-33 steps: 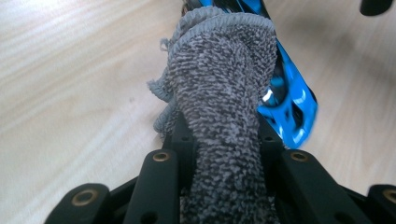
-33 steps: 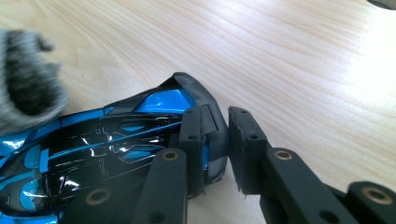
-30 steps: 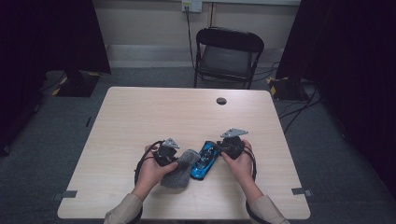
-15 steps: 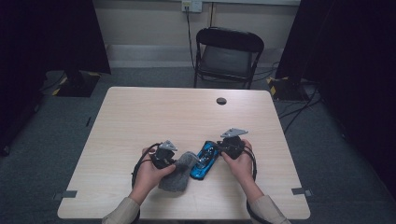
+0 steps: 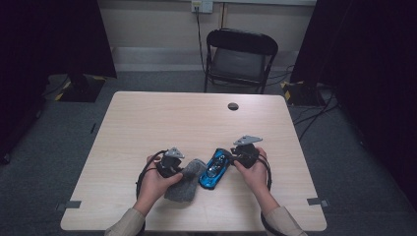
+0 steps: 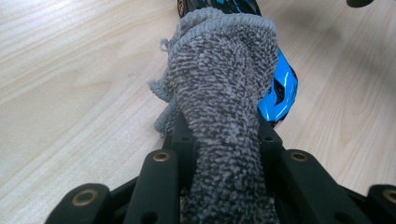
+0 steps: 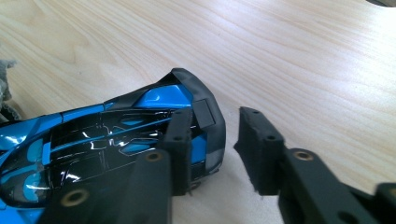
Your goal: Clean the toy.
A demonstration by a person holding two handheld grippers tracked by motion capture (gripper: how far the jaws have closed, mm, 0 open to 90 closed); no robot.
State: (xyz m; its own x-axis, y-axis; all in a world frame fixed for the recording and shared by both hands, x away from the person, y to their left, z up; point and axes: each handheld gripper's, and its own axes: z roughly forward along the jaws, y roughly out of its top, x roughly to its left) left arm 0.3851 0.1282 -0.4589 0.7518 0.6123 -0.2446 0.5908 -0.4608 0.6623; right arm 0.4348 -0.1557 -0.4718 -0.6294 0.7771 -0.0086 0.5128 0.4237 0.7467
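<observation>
Toy car [image 5: 215, 168]: blue and black, set on the table near its front edge, between both grippers.
Cloth [image 5: 185, 179]: grey terry, clamped in the closed left gripper [image 6: 227, 135], draped against the car.
Right gripper [image 7: 214, 140]: jaws just opened, parted over the car's end, nothing gripped.
Table [image 5: 162, 118]: pale wood grain.
Room: grey carpet, folding chair [image 5: 239, 57] beyond, dark curtains.

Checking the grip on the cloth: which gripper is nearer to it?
Left. The left gripper is shut on the grey cloth; the right gripper is at the toy car's far end, jaws just opening.
</observation>
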